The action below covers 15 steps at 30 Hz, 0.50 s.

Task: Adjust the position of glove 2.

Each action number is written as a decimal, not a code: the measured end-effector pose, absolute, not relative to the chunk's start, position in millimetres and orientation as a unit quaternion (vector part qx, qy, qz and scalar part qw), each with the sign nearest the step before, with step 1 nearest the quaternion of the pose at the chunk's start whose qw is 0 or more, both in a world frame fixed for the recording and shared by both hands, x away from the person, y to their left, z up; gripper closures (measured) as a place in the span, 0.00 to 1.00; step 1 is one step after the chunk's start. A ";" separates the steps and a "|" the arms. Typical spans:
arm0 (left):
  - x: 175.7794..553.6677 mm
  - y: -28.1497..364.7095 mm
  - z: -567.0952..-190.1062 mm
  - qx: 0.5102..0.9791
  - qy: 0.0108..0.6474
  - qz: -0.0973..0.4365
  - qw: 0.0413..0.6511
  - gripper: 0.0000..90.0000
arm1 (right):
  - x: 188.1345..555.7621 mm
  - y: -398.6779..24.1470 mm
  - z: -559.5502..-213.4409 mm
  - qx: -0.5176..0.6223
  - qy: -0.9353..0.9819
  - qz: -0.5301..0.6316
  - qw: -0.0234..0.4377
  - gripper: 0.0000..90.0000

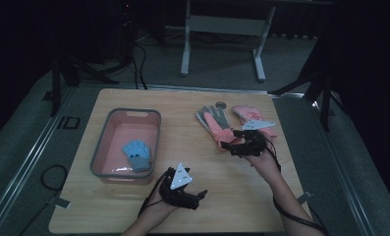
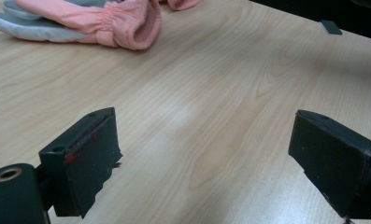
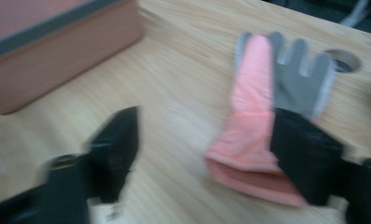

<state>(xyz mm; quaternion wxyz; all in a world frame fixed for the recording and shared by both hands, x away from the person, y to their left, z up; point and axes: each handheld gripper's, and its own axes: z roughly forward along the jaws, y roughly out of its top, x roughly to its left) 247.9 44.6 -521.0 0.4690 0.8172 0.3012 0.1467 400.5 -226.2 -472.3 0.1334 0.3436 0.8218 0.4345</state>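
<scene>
A pink and grey glove (image 1: 213, 123) lies palm up on the wooden table (image 1: 192, 162), fingers pointing away, beside a second pink glove (image 1: 249, 115). My right gripper (image 1: 230, 143) hovers at the first glove's cuff. In the blurred right gripper view its jaws (image 3: 206, 121) stand apart, and the pink cuff (image 3: 248, 154) lies just inside the right jaw, not pinched. My left gripper (image 1: 200, 199) sits low near the front edge, pointing right. It is open (image 2: 202, 149) over bare wood, with the pink cuff (image 2: 127, 28) farther off. A blue glove (image 1: 137, 153) lies in the pink basin (image 1: 100, 147).
The grey-rimmed pink basin (image 3: 57, 60) stands at the table's left half. A round cable hole (image 1: 220, 104) sits near the far edge behind the gloves. Bare wood stretches between the basin and the gloves. Dark floor and a white desk frame (image 1: 222, 29) lie beyond the table.
</scene>
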 end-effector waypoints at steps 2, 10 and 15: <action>245.3 45.4 -526.0 0.813 0.303 0.145 0.475 0.10 | 408.7 -231.0 -471.9 0.353 0.823 0.424 0.137 0.55; 236.3 47.5 -538.5 0.811 0.302 0.144 0.479 0.10 | 450.9 -242.2 -473.6 0.395 0.802 0.425 0.143 0.58; 233.3 47.9 -537.3 0.809 0.293 0.147 0.488 0.10 | 474.2 -233.5 -484.1 0.400 0.802 0.419 0.147 0.59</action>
